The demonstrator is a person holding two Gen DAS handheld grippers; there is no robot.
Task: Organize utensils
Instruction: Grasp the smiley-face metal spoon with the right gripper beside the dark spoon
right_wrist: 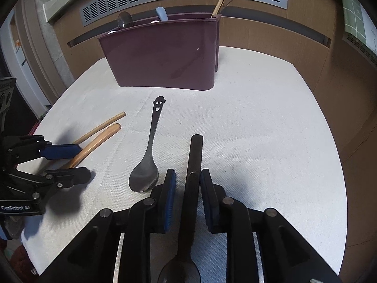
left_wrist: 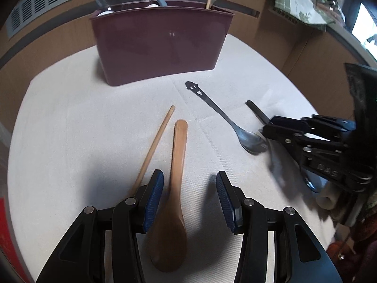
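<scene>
Your left gripper (left_wrist: 189,197) stands open astride the wooden spoon (left_wrist: 174,188), pads clear of it. Your right gripper (right_wrist: 187,195) straddles the black spoon (right_wrist: 192,188); whether its pads touch the handle cannot be told. Beyond lie a chopstick (left_wrist: 156,141) and a steel spoon (right_wrist: 147,162) on the cloth (right_wrist: 259,141). Farthest stands the maroon caddy (right_wrist: 165,59), utensils upright inside.

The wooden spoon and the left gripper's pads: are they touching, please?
Apart. The left wrist view shows the wooden spoon lying between the left gripper's open pads, cloth visible on both sides.
</scene>
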